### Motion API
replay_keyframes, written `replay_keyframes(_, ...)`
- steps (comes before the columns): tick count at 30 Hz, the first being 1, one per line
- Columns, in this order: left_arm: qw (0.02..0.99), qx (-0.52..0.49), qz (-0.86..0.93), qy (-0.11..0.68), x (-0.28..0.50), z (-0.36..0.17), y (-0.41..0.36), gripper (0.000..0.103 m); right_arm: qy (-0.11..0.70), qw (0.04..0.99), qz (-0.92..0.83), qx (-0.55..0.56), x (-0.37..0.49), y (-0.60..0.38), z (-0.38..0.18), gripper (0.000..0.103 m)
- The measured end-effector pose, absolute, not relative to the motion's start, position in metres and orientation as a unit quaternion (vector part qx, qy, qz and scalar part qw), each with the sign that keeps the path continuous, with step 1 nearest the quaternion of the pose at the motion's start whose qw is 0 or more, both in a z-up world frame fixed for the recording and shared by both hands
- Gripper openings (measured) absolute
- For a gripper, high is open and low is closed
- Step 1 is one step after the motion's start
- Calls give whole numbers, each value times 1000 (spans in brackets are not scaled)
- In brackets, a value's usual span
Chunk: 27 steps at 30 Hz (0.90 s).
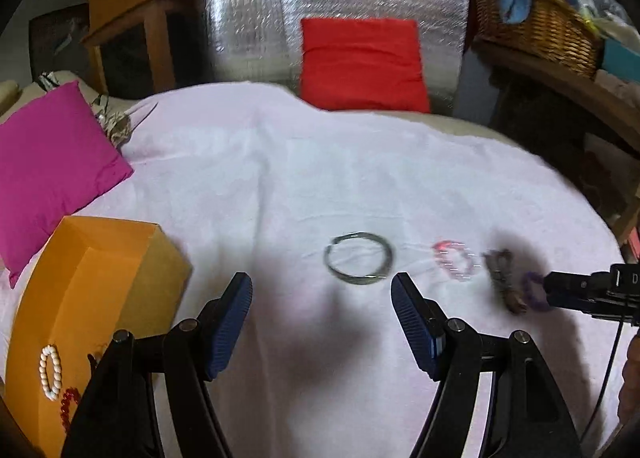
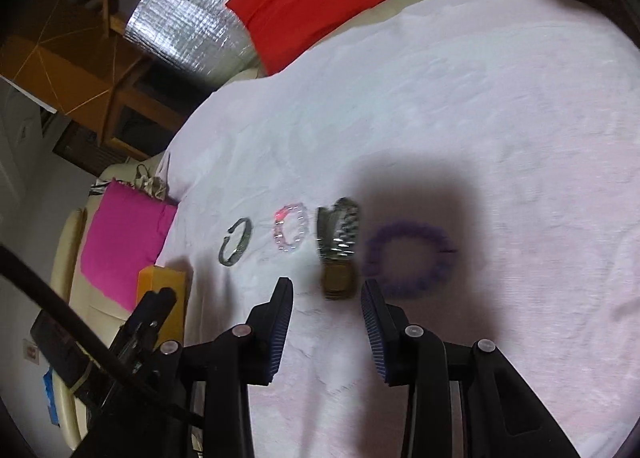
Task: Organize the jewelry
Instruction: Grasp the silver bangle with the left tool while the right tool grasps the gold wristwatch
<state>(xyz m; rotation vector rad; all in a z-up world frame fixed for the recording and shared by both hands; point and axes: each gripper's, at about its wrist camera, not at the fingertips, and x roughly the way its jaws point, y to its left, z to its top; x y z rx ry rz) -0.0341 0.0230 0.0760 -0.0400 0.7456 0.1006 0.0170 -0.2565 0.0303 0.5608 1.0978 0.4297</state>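
So there's a white cloth spread over what looks like a bed or couch, with four pieces of jewelry lined up in a row on it: a grey metal bangle, a clear pink beaded bracelet, a metal-band watch and a purple beaded bracelet. The left hand-held gripper hovers just short of the bangle, jaws wide apart, nothing in them. The right hand-held gripper sits over the near end of the watch, jaws parted and empty too. Off to the left is an orange box with a white bead bracelet and a red one inside. Pink pillow and red pillow behind. No readable writing anywhere, too blurry.
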Motion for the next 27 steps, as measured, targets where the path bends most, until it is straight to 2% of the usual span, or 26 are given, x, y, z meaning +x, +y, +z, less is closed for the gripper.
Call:
replay_keyframes(10, 920, -34, 32, 388, -13, 64, 35, 73, 527, 790, 165, 266, 45, -237, 5, 44)
replay_keyframes(13, 920, -28, 23, 390, -11, 63, 32, 73, 520, 795, 164, 266, 51, -236, 5, 50)
replay_keyframes(19, 917, -18, 16, 398, -2, 56, 32, 73, 505, 823, 149, 215, 54, -221, 9, 49)
replay_keyframes(23, 915, -20, 18, 403, 4, 50, 38, 73, 489, 851, 131, 140, 50, -209, 13, 31)
replay_keyframes(25, 915, -25, 14, 403, 8, 48, 38, 73, 481, 859, 130, 117, 47, -204, 15, 26)
replay_keyframes(27, 914, -33, 5, 405, 13, 46, 37, 73, 477, 861, 138, 112, 45, -205, 15, 15)
